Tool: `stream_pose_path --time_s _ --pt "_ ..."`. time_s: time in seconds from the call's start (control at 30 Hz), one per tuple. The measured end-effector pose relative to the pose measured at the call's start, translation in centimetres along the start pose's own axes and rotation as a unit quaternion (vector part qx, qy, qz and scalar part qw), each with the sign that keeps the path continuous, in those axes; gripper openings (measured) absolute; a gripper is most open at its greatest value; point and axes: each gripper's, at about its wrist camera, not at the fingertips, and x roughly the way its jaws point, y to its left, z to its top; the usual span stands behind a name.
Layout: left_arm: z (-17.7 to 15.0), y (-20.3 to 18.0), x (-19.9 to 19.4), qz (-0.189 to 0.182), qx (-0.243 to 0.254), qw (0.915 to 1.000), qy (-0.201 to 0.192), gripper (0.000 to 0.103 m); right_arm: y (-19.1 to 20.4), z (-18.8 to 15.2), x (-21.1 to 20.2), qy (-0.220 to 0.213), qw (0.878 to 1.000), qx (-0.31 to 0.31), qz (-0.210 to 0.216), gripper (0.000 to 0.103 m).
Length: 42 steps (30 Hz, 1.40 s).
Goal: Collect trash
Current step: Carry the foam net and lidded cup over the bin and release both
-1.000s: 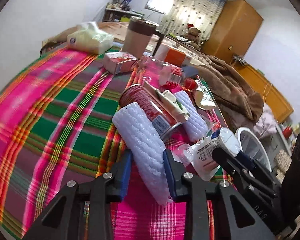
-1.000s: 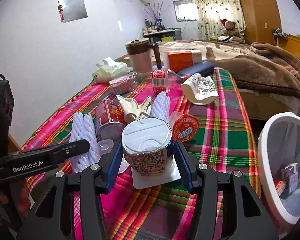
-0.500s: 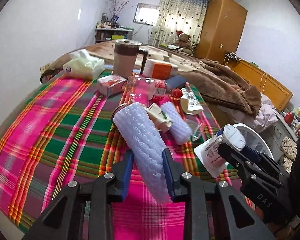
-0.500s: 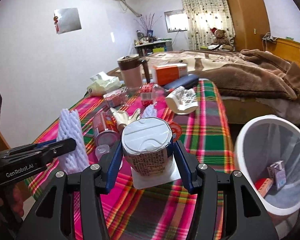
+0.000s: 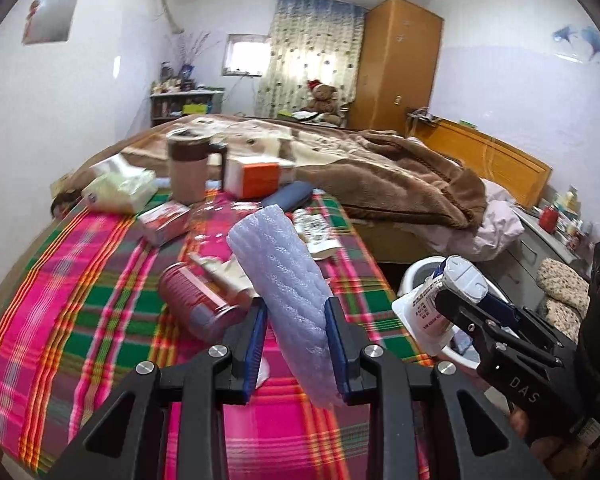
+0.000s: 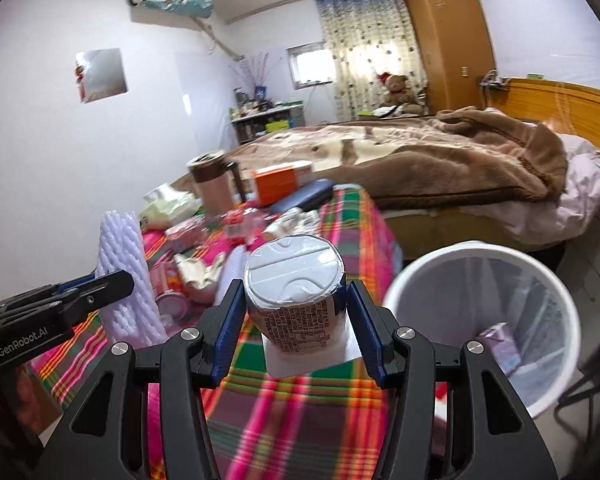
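My left gripper (image 5: pixel 296 340) is shut on a white foam net sleeve (image 5: pixel 288 280) and holds it above the plaid table; the sleeve also shows in the right wrist view (image 6: pixel 128 276). My right gripper (image 6: pixel 294 328) is shut on a white yogurt cup (image 6: pixel 294 296) with a printed label, lifted above the table edge; the cup also shows in the left wrist view (image 5: pixel 448 292). A white trash bin (image 6: pixel 540 272) stands on the floor to the right of the cup, with a small carton (image 6: pixel 500 344) inside. A red can (image 5: pixel 196 304) and crumpled wrappers (image 5: pixel 224 272) lie on the table.
The plaid table (image 5: pixel 80 300) carries a brown jug (image 5: pixel 190 168), an orange box (image 5: pixel 256 178), a tissue pack (image 5: pixel 120 188), a pink box (image 5: pixel 164 220) and a dark case (image 5: pixel 288 196). A bed with a brown blanket (image 6: pixel 460 164) lies behind.
Both grippers have lifted with their loads and pulled back from the table. The right gripper has swung toward the bin, which now looks larger and closer.
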Motion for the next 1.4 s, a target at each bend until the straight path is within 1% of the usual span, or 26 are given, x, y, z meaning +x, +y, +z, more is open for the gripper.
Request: stream_pose_path --time_s 0.27,0.53,0.67,0.8,0.9,1.0,1.2,1.27,1.37,1.4 --pt "1.5 -5.4 2.1 -0.047 0.042 0.9980 0.006 0.030 -4.3 0.8 -1.4 -0.013 0.998 0.029 -0.055 0.053" --pt "2.3 -10.9 4.9 -0.093 0.082 0.9921 0.017 0.030 -8.6 1.2 -1.9 -0.015 0.993 0.058 -0.104 0.053" --pt "2.4 -13.1 6.6 -0.111 0.097 0.9886 0.031 0.030 -10.5 0.8 -1.6 -0.007 0.990 0.069 -0.122 0.053" --pt "2.1 -15.2 9.0 -0.128 0.114 0.9840 0.051 0.030 -12.1 0.1 -1.1 0.012 0.988 0.080 -0.131 0.053" --pt "1.6 -16.3 10.4 -0.131 0.121 0.9818 0.066 0.030 -13.2 -0.4 -0.6 0.027 0.986 0.084 -0.138 0.053" --pt "1.1 -17.3 11.8 -0.124 0.137 0.9798 0.077 0.030 -14.0 -0.8 -0.2 0.042 0.985 0.092 -0.139 0.053" --pt "0.6 -17.8 13.8 -0.127 0.135 0.9775 0.102 0.030 -14.7 -1.3 0.2 0.064 0.983 0.089 -0.147 0.053" --pt "0.6 -17.7 14.0 -0.127 0.135 0.9773 0.103 0.031 -14.8 -1.4 0.2 0.068 0.982 0.089 -0.152 0.054" --pt "0.7 -17.4 14.2 -0.127 0.128 0.9779 0.105 0.038 -15.0 -1.5 0.1 0.071 0.982 0.092 -0.149 0.054" --pt "0.7 -17.4 14.2 -0.129 0.127 0.9778 0.105 0.043 -15.0 -1.5 0.0 0.072 0.982 0.092 -0.150 0.054"
